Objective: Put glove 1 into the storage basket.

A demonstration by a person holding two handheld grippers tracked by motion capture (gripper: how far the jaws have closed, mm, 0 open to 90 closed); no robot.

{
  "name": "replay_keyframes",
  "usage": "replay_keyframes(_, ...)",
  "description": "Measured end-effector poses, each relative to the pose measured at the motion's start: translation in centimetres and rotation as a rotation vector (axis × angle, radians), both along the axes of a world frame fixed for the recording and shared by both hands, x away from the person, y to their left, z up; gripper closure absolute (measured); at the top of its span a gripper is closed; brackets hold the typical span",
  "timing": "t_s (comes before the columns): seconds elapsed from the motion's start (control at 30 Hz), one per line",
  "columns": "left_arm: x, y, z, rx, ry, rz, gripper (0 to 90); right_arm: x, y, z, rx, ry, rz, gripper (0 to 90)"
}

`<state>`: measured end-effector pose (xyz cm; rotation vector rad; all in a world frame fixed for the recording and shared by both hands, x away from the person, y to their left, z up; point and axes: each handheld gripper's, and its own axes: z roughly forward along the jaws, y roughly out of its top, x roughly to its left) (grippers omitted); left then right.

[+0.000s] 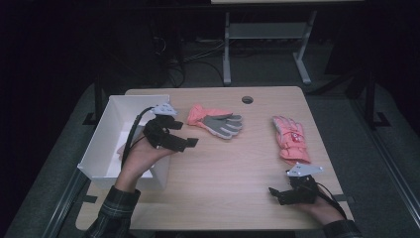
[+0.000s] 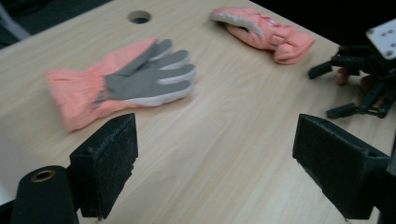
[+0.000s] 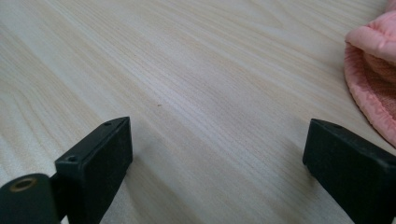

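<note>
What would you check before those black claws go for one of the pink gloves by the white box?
1. Left gripper open wide enough: ok, its jaws stand far apart with nothing between them.
2. Right gripper open and empty: ok, bare table between its jaws.
3. Palm-up glove lying flat and free: ok, grey palm up, nothing on it, just ahead of the left gripper.
4. Second glove free: ok, it lies apart from the first, beyond the right gripper.
5. White box ready to take a glove: cannot tell; something pale lies inside, partly hidden by the hand.
6. Table between gloves and box unobstructed: ok.
</note>
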<state>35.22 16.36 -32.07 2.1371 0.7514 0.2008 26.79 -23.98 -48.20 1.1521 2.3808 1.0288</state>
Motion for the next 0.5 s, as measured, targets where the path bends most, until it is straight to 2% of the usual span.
replay_keyframes(0.13, -0.2, -1.6, -0.6, 0.013, -0.012, -0.017, 14.2, 0.0, 0.0, 0.0, 0.000, 0.000, 0.000, 7.7)
replay_keyframes(0.23, -0.3, -2.5, -0.9, 0.027, -0.036, -0.032, 17.4, 0.0, 0.0, 0.0, 0.000, 0.000, 0.000, 7.7)
replay_keyframes(0.33, 0.1, -3.4, -1.6, 0.048, -0.042, -0.031, 26.3, 0.0, 0.0, 0.0, 0.001, -0.001, 0.000, 7.7)
replay_keyframes(0.5, 0.7, -5.0, -2.8, 0.094, -0.049, -0.008, 51.3, 0.0, 0.0, 0.0, 0.000, 0.000, 0.000, 7.7)
